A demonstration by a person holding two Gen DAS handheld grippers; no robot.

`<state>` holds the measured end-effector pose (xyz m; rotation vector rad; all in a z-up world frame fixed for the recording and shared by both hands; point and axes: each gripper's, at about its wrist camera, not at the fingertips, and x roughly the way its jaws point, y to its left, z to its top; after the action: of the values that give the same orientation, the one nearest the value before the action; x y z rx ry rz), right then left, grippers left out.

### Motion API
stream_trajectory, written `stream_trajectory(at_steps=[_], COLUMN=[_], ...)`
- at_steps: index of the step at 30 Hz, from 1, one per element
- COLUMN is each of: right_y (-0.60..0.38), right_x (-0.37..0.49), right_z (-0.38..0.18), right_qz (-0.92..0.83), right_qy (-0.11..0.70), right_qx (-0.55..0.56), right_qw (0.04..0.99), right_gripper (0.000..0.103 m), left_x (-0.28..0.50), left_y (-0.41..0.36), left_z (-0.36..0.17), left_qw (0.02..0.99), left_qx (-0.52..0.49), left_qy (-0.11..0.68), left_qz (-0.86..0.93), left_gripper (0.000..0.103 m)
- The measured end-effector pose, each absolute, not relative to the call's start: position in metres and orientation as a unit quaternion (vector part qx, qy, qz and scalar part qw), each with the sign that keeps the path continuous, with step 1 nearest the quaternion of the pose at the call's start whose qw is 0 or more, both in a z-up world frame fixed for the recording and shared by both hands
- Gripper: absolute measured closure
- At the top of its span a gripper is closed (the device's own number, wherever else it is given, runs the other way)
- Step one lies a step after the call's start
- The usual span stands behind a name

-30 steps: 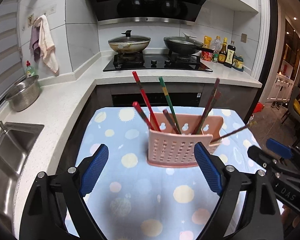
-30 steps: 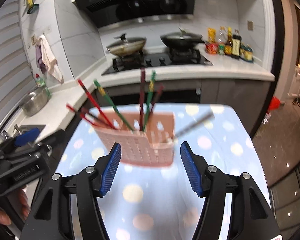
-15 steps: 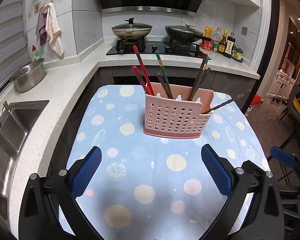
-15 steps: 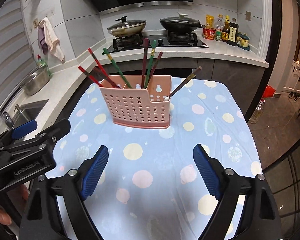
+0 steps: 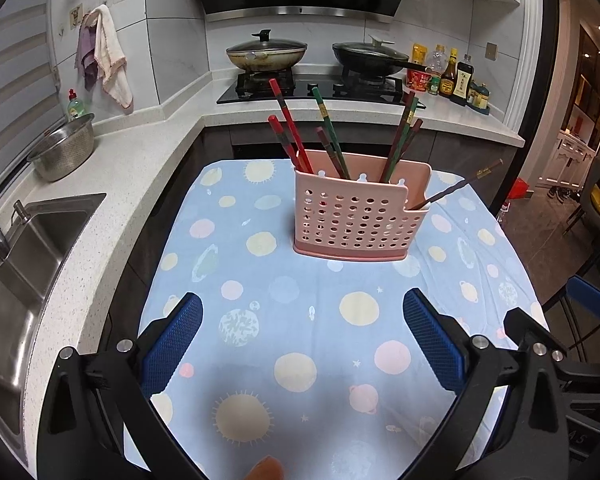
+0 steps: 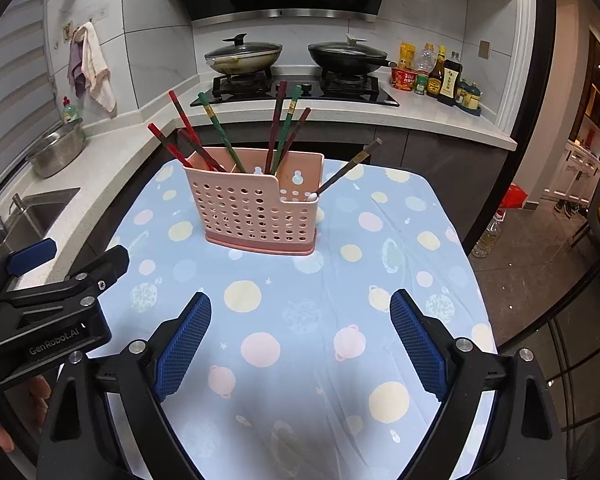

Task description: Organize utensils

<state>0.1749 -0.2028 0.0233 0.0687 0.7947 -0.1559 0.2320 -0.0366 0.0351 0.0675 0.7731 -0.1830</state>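
Observation:
A pink perforated utensil holder (image 5: 356, 220) (image 6: 256, 216) stands upright on the blue dotted tablecloth (image 5: 240, 272). Several red, green and dark chopsticks (image 5: 290, 124) (image 6: 216, 128) lean in its tall compartments. One dark chopstick (image 5: 456, 190) (image 6: 346, 170) slants out of the low right compartment. My left gripper (image 5: 302, 300) hovers open over the cloth, well short of the holder, with nothing between its blue pads. My right gripper (image 6: 300, 300) is equally far back; its jaws are opening and hold nothing. In the right wrist view the left gripper's body (image 6: 40, 280) shows at the left edge.
A white counter wraps the left and back, with a steel sink (image 5: 20, 272) and a colander (image 5: 64, 152). Two lidded pans (image 5: 266, 54) sit on the stove behind the table, sauce bottles (image 5: 448, 76) to the right. The floor drops away right of the table.
Both grippers have drawn back from the holder, which now sits farther ahead. Both pairs of jaws stand wider than a second ago, the right markedly so.

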Motion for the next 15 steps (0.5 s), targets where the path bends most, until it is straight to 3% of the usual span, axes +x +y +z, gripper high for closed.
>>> stream_trajectory(at_steps=[15], right_y=[-0.2041], right_x=[0.1737], right_z=[0.0177], right_qz=[-0.088], right_qy=[0.391], right_qx=[0.027], right_qw=[0.916], right_gripper=[0.016], left_x=[0.2318], left_y=[-0.0285], left_z=[0.0289], left_qw=[0.92], left_qx=[0.037], left_qy=[0.381], left_qz=[-0.08], left_gripper=[0.007])
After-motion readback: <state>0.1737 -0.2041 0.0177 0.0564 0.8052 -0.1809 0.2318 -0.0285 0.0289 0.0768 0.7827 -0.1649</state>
